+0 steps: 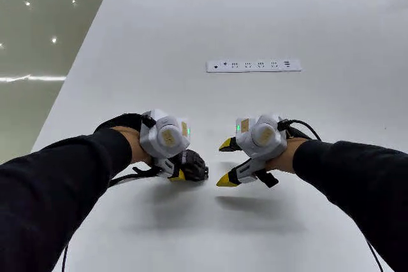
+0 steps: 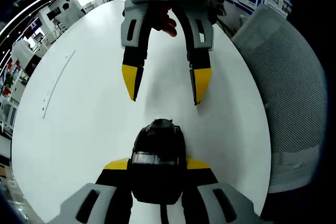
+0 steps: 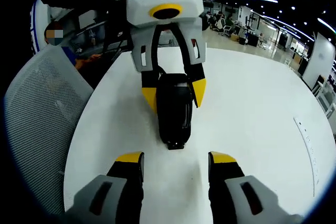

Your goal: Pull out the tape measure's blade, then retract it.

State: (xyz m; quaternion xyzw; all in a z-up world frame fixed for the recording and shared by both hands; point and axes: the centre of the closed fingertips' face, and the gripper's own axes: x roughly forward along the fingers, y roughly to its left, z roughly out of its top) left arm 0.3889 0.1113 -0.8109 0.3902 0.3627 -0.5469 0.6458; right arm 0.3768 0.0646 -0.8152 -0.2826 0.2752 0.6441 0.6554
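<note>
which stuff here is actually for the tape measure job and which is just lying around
For the job:
black tape measure, clamped in the left claw
right claw, open, facing it

Just lying about:
white power strip, further up the table
grey mesh chair beside the table

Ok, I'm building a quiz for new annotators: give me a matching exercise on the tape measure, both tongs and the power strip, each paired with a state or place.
Things:
1. tape measure
2. left tongs
3. right tongs
4. power strip

States or places:
A. open, holding nothing
B. white, lying flat beyond both tongs
C. black, gripped between two jaws
D. shut on the tape measure

Pairs: 1-C, 2-D, 3-A, 4-B
</note>
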